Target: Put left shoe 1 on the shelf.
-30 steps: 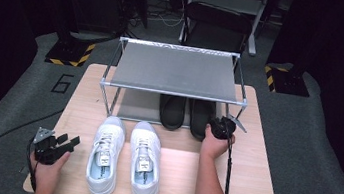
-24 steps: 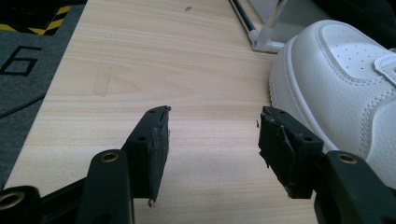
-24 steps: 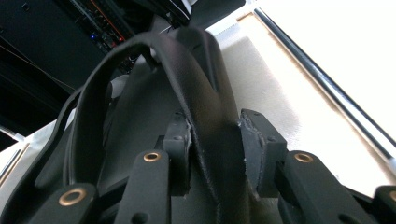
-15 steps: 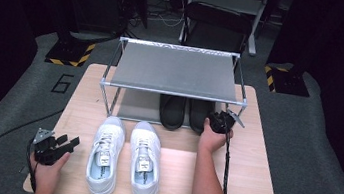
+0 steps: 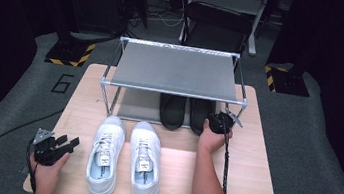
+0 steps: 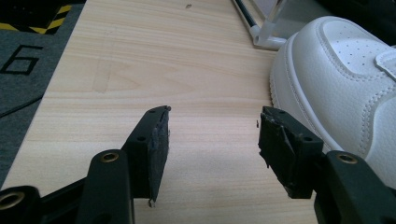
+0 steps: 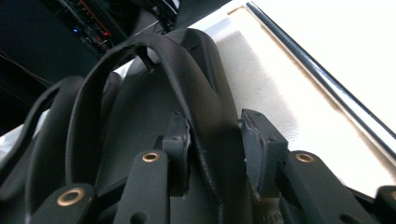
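Black rubber makes up the pair of shoes under the rack (image 5: 176, 70), and the rack's grey mesh shelf hides most of both; in the high view only their heel ends stick out from beneath its front bar. The right black shoe (image 5: 199, 114) is the one in hand; the right gripper (image 5: 217, 122) sits at its heel, and the person's hand covers the jaws there, so the grip cannot be read from above. The right gripper view settles it; the jaws stand partly closed with the thin wall of the shoe's heel rim (image 7: 212, 121) between them, one pad inside the opening and one outside, both against the rubber. Its toe end is lost in shadow, and the left black shoe (image 5: 172, 112) shows beside it as a dark curve cut off at the frame's edge. The left gripper (image 5: 60, 144) rests low at the table's (image 5: 252, 158) near left corner; the left gripper view shows its jaws wide apart with bare wood between them and nothing held. A white sneaker (image 6: 341, 88) lies just beside its right jaw, cropped by the frame; whether they touch I cannot tell. Its mate (image 5: 144, 160) lies alongside.
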`<control>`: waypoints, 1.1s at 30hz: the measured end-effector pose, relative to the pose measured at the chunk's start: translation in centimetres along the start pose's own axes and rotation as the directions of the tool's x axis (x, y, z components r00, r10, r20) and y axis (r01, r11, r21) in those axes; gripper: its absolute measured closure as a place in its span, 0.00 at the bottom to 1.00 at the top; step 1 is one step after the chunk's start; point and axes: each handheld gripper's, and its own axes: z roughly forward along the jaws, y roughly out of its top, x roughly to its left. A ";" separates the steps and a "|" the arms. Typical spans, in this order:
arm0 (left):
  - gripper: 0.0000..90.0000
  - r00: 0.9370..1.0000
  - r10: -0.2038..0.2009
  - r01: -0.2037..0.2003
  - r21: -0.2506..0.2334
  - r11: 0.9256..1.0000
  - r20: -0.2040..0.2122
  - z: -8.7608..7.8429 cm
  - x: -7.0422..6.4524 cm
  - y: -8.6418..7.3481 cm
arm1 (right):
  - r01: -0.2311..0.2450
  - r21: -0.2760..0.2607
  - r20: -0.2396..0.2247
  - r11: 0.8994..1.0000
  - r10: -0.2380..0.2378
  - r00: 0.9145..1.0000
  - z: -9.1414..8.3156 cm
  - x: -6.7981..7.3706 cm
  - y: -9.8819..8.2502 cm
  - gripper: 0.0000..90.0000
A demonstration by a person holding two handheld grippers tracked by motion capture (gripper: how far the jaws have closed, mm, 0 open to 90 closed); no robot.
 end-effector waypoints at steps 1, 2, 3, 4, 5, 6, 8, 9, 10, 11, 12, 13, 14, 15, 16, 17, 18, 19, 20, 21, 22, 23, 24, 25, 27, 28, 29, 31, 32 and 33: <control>0.48 1.000 0.003 -0.003 0.012 1.000 0.007 -0.1 0.0 0.0 | -0.011 0.005 0.004 1.000 0.011 1.000 0.0 0.0 0.0 0.71; 0.48 1.000 0.005 -0.005 0.016 1.000 0.008 -0.1 -0.1 0.1 | -0.009 0.007 0.007 1.000 0.009 1.000 0.0 0.0 0.0 0.71; 0.48 1.000 0.008 -0.008 0.015 1.000 0.008 -0.1 -0.1 0.1 | -0.008 0.006 0.006 1.000 0.008 1.000 0.0 0.0 0.0 0.70; 0.48 1.000 0.005 -0.005 0.011 1.000 0.007 -0.1 -0.1 0.0 | 0.002 0.009 0.008 1.000 -0.002 1.000 0.0 0.0 0.0 0.70; 0.48 1.000 0.005 -0.005 0.010 1.000 0.007 -0.1 0.0 0.0 | 0.007 0.007 0.010 1.000 -0.007 1.000 -0.1 -0.1 -0.1 0.70; 0.48 1.000 0.006 -0.006 0.012 1.000 0.004 -0.1 0.0 0.0 | -0.003 0.017 0.015 1.000 0.003 1.000 -0.2 -0.1 -0.1 0.69; 0.48 1.000 0.002 -0.002 0.000 1.000 0.001 0.0 0.0 0.0 | -0.004 0.000 0.014 1.000 0.004 1.000 -0.5 -0.2 -0.1 0.68; 0.48 1.000 0.002 -0.002 0.000 1.000 0.001 0.0 0.0 0.0 | 0.008 -0.011 0.007 1.000 -0.008 1.000 -0.6 -0.2 -0.1 0.68; 0.48 1.000 0.002 -0.002 0.001 1.000 0.001 0.0 0.0 0.0 | 0.007 -0.010 0.007 1.000 -0.007 1.000 -0.8 -0.2 -0.1 0.68; 0.48 1.000 0.002 -0.002 0.006 1.000 0.002 -0.1 -0.1 0.0 | 0.010 -0.010 0.005 1.000 -0.010 1.000 -0.9 -0.2 0.0 0.68; 0.48 1.000 0.003 -0.003 0.004 1.000 0.001 -0.1 -0.1 0.0 | 0.010 -0.014 0.004 1.000 -0.010 1.000 -1.0 -0.2 0.0 0.68; 0.48 1.000 0.004 -0.004 0.002 1.000 0.001 -0.1 -0.1 0.0 | 0.011 -0.021 0.000 1.000 -0.011 1.000 -1.2 -0.2 0.0 0.68; 0.48 1.000 0.004 -0.004 0.001 1.000 0.002 -0.1 -0.2 0.0 | 0.005 -0.022 0.001 1.000 -0.005 1.000 -1.5 -0.1 0.0 0.68; 0.48 1.000 0.008 -0.008 0.013 1.000 0.008 -0.1 -0.1 0.1 | 0.028 -0.027 0.001 0.999 -0.028 1.000 -1.7 -0.2 -0.1 0.67; 0.48 1.000 0.013 -0.013 0.019 1.000 0.012 -0.1 -0.2 0.1 | 0.038 -0.022 -0.002 0.999 -0.038 0.999 -2.0 -0.1 -0.2 0.67; 0.48 1.000 0.012 -0.012 0.007 1.000 0.009 -0.1 -0.3 0.1 | 0.062 -0.022 0.000 0.998 -0.062 0.998 -2.4 -0.1 -0.3 0.66; 0.48 1.000 0.015 -0.015 0.000 1.000 0.010 0.0 -0.3 0.1 | 0.070 -0.031 -0.018 0.997 -0.071 0.997 -2.8 -0.1 -0.4 0.66; 0.48 1.000 0.020 -0.020 0.003 1.000 0.011 0.0 -0.3 0.1 | 0.075 -0.034 -0.022 0.997 -0.076 0.997 -3.3 -0.1 -0.5 0.66; 0.48 1.000 0.023 -0.024 0.020 1.000 0.017 0.0 -0.4 0.1 | 0.095 -0.049 -0.021 0.994 -0.096 0.995 -3.7 -0.2 -0.6 0.65; 0.48 1.000 0.026 -0.027 0.021 0.999 0.014 0.0 -0.5 0.1 | 0.105 -0.051 -0.027 0.993 -0.107 0.994 -4.0 -0.2 -0.7 0.65; 0.48 0.999 0.032 -0.032 0.027 0.999 0.016 0.1 -0.5 0.1 | 0.118 -0.050 -0.029 0.992 -0.120 0.992 -4.3 -0.3 -0.7 0.65; 0.48 0.999 0.036 -0.036 0.026 0.999 0.016 0.1 -0.6 0.1 | 0.122 -0.054 -0.028 0.991 -0.124 0.992 -4.6 -0.4 -0.8 0.64; 0.48 0.999 0.038 -0.038 0.027 0.999 0.018 0.1 -0.7 0.2 | 0.118 -0.052 -0.036 0.992 -0.120 0.992 -4.9 -0.5 -0.8 0.64; 0.48 0.999 0.039 -0.039 0.025 0.999 0.019 0.0 -0.7 0.2 | 0.126 -0.045 -0.038 0.991 -0.128 0.991 -5.1 -0.6 -0.8 0.63; 0.48 0.999 0.036 -0.036 0.015 0.999 0.017 0.0 -0.8 0.2 | 0.129 -0.040 -0.044 0.991 -0.131 0.990 -5.4 -0.6 -0.8 0.63; 0.48 0.999 0.037 -0.037 0.004 0.999 0.017 0.1 -0.8 0.2 | 0.143 -0.044 -0.053 0.989 -0.145 0.988 -6.1 -0.6 -0.8 0.62; 0.49 0.999 0.042 -0.042 0.005 0.999 0.011 0.1 -0.9 0.2 | 0.143 -0.046 -0.058 0.989 -0.146 0.988 -6.5 -0.7 -0.8 0.62; 0.49 0.999 0.044 -0.044 0.022 0.999 0.019 0.0 -0.9 0.3 | 0.166 -0.043 -0.073 0.985 -0.169 0.983 -7.5 -0.7 -0.8 0.62; 0.49 0.999 0.044 -0.045 0.024 0.999 0.018 0.0 -0.9 0.3 | 0.194 -0.024 -0.078 0.981 -0.195 0.978 -8.4 -0.7 -0.9 0.62; 0.49 0.999 0.043 -0.043 0.016 0.999 0.015 0.1 -1.0 0.3 | 0.206 -0.025 -0.083 0.978 -0.207 0.975 -8.9 -0.8 -0.9 0.62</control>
